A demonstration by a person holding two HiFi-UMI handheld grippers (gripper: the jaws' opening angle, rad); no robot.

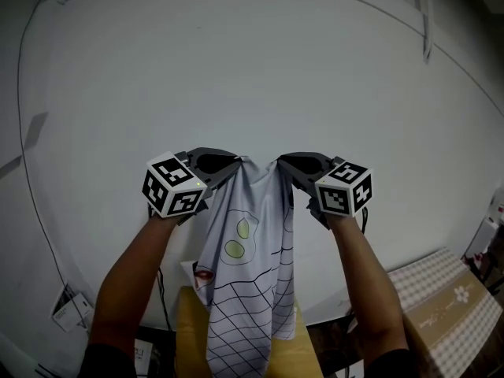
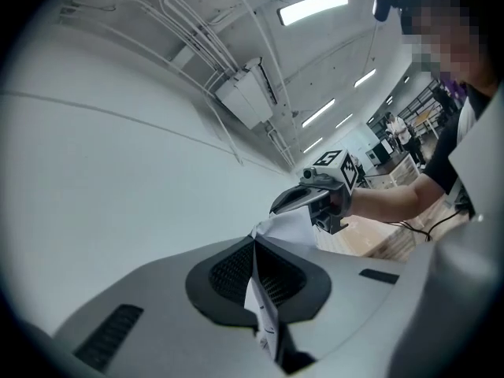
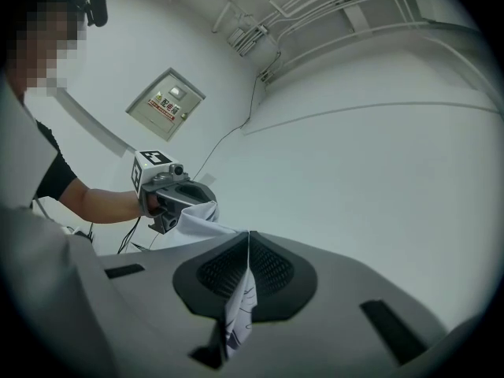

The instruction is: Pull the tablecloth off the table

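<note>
The tablecloth (image 1: 252, 274) is a white cloth with a black grid and fruit prints, and it hangs down bunched in front of a white wall. My left gripper (image 1: 235, 164) is shut on its top edge at the left. My right gripper (image 1: 282, 164) is shut on the top edge close beside it. In the left gripper view a fold of cloth (image 2: 264, 305) sits pinched between the shut jaws, and the right gripper (image 2: 295, 198) shows beyond. In the right gripper view the cloth (image 3: 239, 309) is pinched likewise, with the left gripper (image 3: 206, 201) beyond.
A wooden table top (image 1: 193, 333) shows below the hanging cloth. At the lower right stands a cardboard box (image 1: 449, 313) with a checked cloth on it. A cable (image 1: 31, 195) runs down the wall (image 1: 252, 69) to a socket (image 1: 69, 307) at the lower left.
</note>
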